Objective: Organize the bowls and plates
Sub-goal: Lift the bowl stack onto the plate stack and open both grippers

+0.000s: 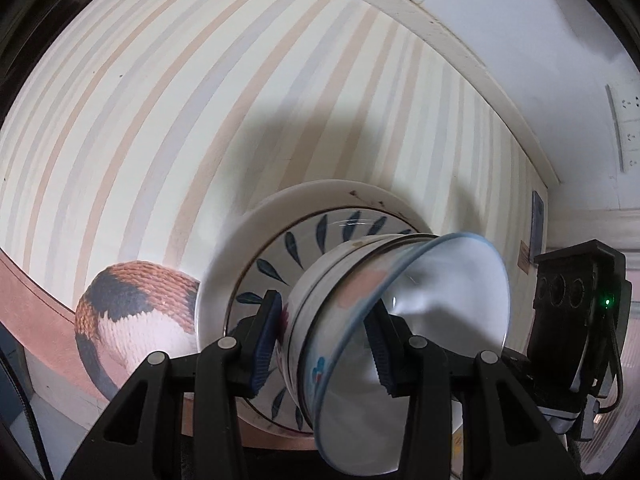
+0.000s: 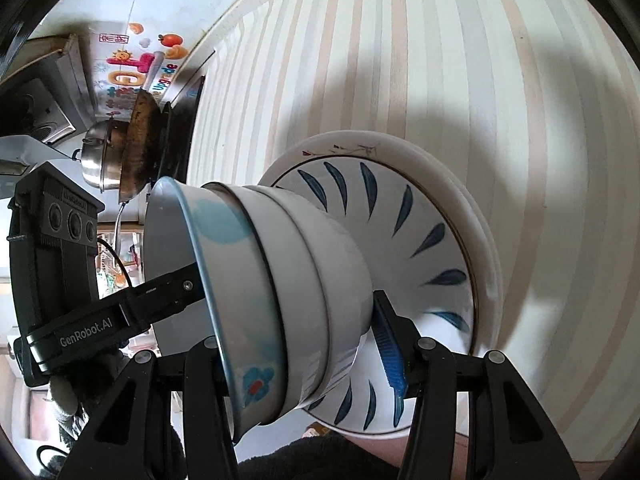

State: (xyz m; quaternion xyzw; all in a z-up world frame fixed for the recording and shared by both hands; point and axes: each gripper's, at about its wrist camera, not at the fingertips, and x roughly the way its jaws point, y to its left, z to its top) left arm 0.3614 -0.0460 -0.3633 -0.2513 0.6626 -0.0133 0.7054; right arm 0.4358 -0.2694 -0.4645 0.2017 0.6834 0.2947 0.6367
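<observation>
Bowls (image 2: 288, 280) sat nested on the leaf-patterned plate (image 2: 432, 240), itself on a wider white plate (image 1: 224, 264) over the striped tabletop (image 1: 160, 120). Left gripper (image 1: 326, 344) and right gripper (image 2: 304, 356) each clamped the stack's wall.
</observation>
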